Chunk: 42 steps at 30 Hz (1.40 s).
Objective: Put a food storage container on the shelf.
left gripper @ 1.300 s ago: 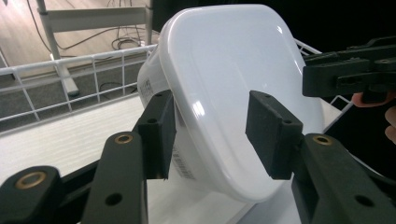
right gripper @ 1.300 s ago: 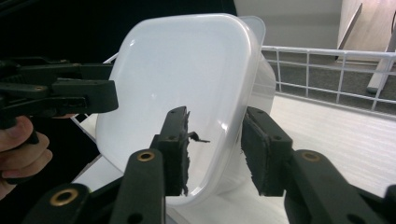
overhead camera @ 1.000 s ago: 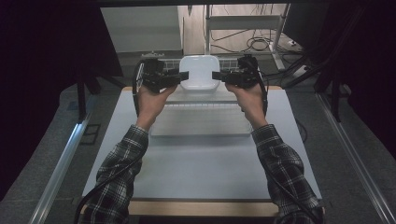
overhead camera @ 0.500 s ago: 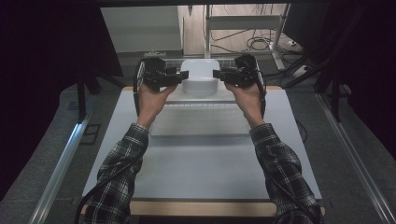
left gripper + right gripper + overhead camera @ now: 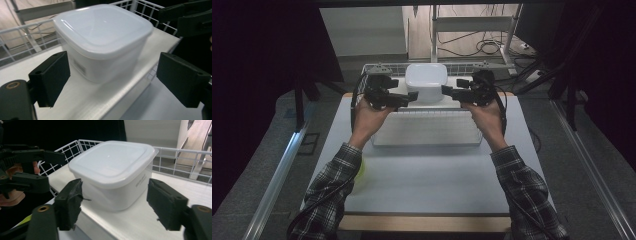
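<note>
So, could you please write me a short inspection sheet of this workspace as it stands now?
Surface: pale table with a wooden front edge; a white wire rack at its far end.
Job's things: white lidded plastic container upright on the rack's white shelf, lid on.
Clutter: a yellow-green thing half hidden under the left sleeve; cannot tell what it is.
Grippers: left gripper and right gripper flank the container; jaws have just been opening, pads off its walls.
Cables: black cables trail from both grippers; more cables lie on the floor behind.
Surroundings: dark curtains at both sides, a metal frame behind the table.
</note>
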Tool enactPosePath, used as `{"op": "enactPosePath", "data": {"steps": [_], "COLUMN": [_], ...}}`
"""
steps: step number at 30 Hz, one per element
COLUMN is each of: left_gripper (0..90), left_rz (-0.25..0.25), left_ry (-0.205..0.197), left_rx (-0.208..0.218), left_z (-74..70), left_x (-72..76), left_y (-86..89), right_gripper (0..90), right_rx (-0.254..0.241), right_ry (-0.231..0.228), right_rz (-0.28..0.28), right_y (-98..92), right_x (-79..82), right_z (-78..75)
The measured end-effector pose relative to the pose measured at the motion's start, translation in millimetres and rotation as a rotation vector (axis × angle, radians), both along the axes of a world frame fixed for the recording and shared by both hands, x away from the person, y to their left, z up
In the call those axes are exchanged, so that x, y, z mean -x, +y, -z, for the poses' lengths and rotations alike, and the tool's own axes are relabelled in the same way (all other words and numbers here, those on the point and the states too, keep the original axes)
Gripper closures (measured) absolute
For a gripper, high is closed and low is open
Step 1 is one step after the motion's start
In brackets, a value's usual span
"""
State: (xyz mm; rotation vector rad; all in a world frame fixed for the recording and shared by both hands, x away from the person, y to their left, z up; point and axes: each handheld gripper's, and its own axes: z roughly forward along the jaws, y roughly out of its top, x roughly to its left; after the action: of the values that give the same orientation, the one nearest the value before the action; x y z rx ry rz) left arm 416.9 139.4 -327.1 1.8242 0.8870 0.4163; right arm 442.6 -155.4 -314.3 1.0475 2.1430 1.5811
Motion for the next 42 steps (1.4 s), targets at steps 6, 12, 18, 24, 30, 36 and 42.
{"op": "enactPosePath", "data": {"steps": [6, 12, 18, 24, 30, 36, 42], "left_gripper": [7.6, 7.0, 7.7, 7.8, 6.0, 4.9, 4.4], "left_rz": [0.034, 0.056, 0.080, 0.091, 0.109, 0.121, 0.132], "left_ry": [-0.026, -0.058, -0.074, -0.079, -0.068, -0.048, -0.048], "left_rx": [-0.015, -0.013, 0.003, -0.011, -0.015, -0.046, -0.051], "left_z": [4.8, 13.9, 25.2, 42.1, 58.0, 70.6, 82.2], "left_x": [16.6, 36.5, 53.5, 66.0, 75.6, 88.9, 104.5], "left_y": [-2.4, -0.6, 5.2, 8.8, 11.7, 11.5, 11.6], "right_gripper": [23.0, 18.6, 15.2, 11.4, 8.1, 5.5, 1.7], "right_rx": [0.015, 0.050, 0.065, 0.086, 0.121, 0.137, 0.141], "right_ry": [0.000, -0.012, -0.019, -0.029, -0.034, -0.030, -0.009], "right_rz": [-0.036, -0.079, -0.119, -0.146, -0.164, -0.168, -0.174], "right_y": [-1.7, 1.7, 3.2, 3.3, 2.2, -2.4, -8.2], "right_x": [13.5, 28.8, 44.3, 58.4, 69.4, 76.8, 84.4], "right_z": [8.2, 18.8, 28.5, 38.1, 51.1, 63.2, 75.8]}}
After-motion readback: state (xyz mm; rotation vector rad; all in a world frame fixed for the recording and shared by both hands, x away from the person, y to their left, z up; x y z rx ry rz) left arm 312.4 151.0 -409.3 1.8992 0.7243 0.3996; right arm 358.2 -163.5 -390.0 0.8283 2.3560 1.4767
